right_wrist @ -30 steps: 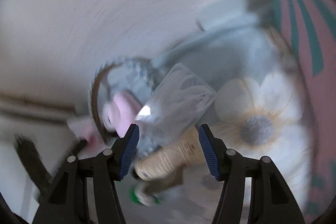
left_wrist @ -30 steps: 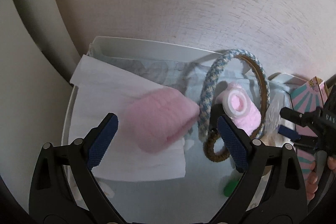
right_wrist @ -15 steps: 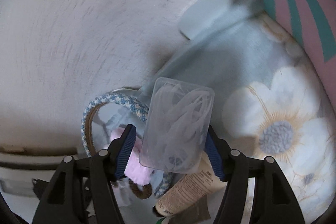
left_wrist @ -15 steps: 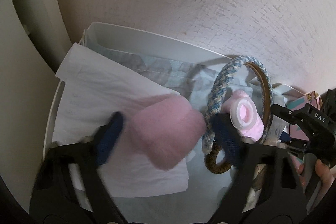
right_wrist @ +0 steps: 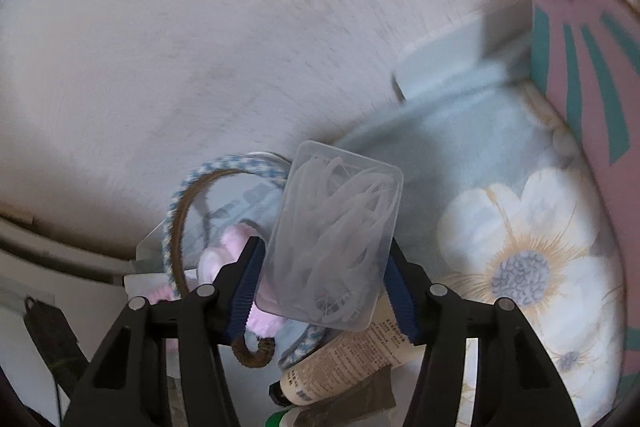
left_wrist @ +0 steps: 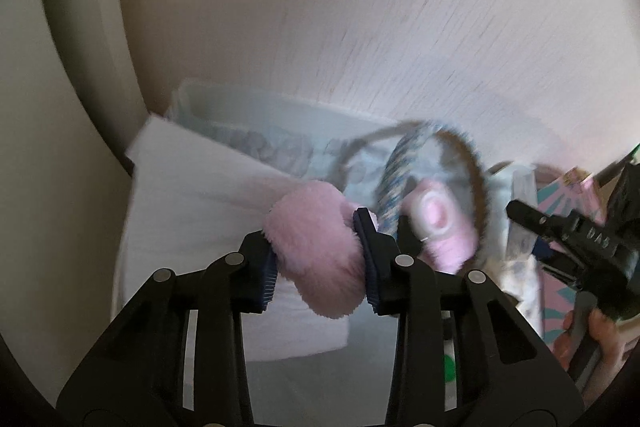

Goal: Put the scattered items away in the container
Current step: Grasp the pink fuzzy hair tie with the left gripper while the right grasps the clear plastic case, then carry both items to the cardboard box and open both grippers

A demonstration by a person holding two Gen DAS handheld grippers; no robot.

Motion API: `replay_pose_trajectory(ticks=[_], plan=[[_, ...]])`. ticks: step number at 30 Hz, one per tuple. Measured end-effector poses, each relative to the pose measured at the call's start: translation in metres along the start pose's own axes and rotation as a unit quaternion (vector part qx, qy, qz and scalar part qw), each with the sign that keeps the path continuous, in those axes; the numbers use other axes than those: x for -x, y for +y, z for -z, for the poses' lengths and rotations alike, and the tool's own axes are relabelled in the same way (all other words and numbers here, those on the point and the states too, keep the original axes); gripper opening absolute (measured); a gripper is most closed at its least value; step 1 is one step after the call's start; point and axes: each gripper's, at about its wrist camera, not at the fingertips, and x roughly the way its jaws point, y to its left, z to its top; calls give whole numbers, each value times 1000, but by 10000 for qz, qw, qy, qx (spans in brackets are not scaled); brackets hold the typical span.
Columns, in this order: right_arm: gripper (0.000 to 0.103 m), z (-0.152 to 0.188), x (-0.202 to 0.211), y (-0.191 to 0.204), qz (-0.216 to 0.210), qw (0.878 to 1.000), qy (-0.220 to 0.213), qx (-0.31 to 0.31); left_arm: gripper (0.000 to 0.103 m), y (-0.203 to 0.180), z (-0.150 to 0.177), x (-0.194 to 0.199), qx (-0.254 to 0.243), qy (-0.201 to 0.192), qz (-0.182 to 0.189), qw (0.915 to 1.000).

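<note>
The pink puff [left_wrist: 316, 251] now sits squeezed between the jaws of the left gripper [left_wrist: 320, 267]. A second ago those jaws stood wide on either side of it; they have since swung in and are closing at this moment, with the pads already denting the fur. That suggests the puff is caught and ready to be lifted or moved within the bin [left_wrist: 224, 107], whose white rim shows at 11 o'clock of the puff. The puff lies over a white sheet [left_wrist: 192, 195], and its long axis runs from about 11 o'clock to 5 o'clock in the left view, across the grip line.

At 2 o'clock of the puff lies the braided headband [left_wrist: 394, 183], arched open toward the bottom, with a second pink item [left_wrist: 438, 223] inside its curve.

The right gripper [right_wrist: 324, 291] grips a clear case [right_wrist: 332, 239] of pale bands, and its jaws are closing a little on the case's sides. The case has come up higher in view than a second ago. Its long axis points roughly toward 12 o'clock, tilted slightly right. A tube [right_wrist: 344, 363] lies below it at 6 o'clock, and flowered cloth [right_wrist: 520, 259] spreads at 3 o'clock.
</note>
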Motion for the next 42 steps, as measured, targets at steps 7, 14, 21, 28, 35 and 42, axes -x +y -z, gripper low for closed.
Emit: replay_pose_trajectory(ticks=[7, 14, 21, 28, 35, 42], plan=[[54, -7, 61, 25, -197, 9974, -351, 592, 31, -36, -21, 76, -398, -651, 43, 9971], [54, -11, 149, 34, -394, 9903, -733, 1115, 31, -118, -40, 118, -937, -923, 251, 9910], [54, -14, 230, 17, 143, 9782, -1138, 1731, 31, -207, -23, 135, -1698, -890, 633, 9794], [54, -18, 276, -60, 812, 9782, -1197, 1489, 32, -300, 8, 88, -2281, -337, 1261, 9648], [54, -12, 257, -112, 1220, 9767, -639, 1647, 32, -379, 45, 39, -2890, 249, 1444, 9460], [54, -12, 257, -144, 1145, 9772, -380, 1748, 32, -406, 71, 13, -3184, 596, 1353, 9363]])
